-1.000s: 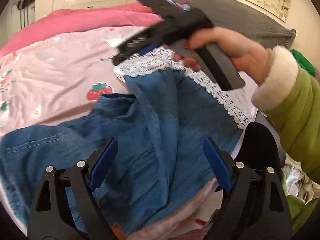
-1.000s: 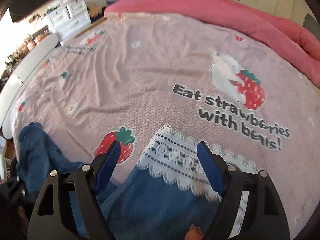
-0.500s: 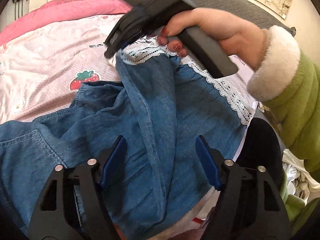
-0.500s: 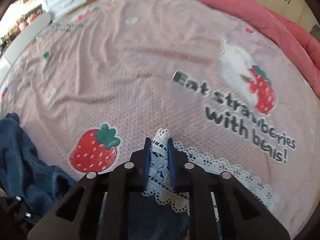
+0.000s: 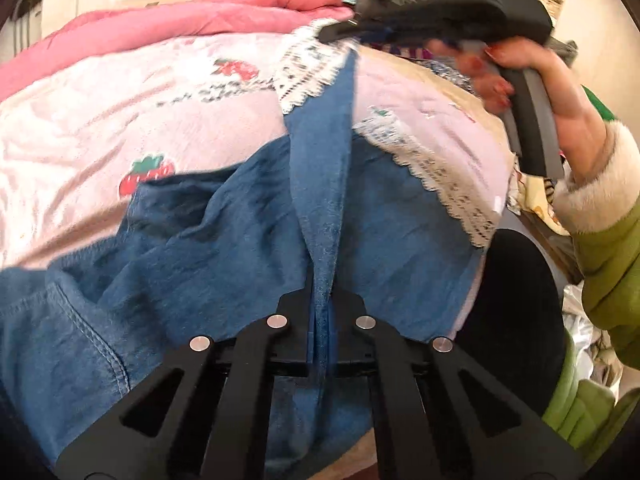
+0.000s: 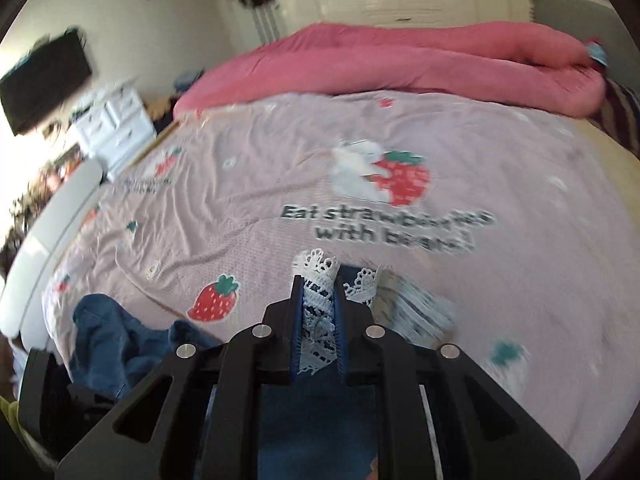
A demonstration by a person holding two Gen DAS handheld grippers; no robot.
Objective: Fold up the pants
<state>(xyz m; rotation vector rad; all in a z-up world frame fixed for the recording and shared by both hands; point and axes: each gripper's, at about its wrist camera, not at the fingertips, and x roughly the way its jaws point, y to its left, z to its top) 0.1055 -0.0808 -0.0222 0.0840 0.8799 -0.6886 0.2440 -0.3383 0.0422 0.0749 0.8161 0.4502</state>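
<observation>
Pink strawberry bedspread [image 6: 248,184], white drawers [image 6: 114,128], dark wall screen [image 6: 44,80], bright daylight

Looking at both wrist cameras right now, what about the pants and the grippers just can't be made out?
- Left wrist view: the waistband of the pants is not visible; the denim runs off the lower left edge.
- Left wrist view: the tips of the right gripper are smeared by motion blur, so its grip on the lace hem is unclear there.
- Right wrist view: the left gripper is not visible.
- Right wrist view: the bedsheet lettering is blurred.
</observation>
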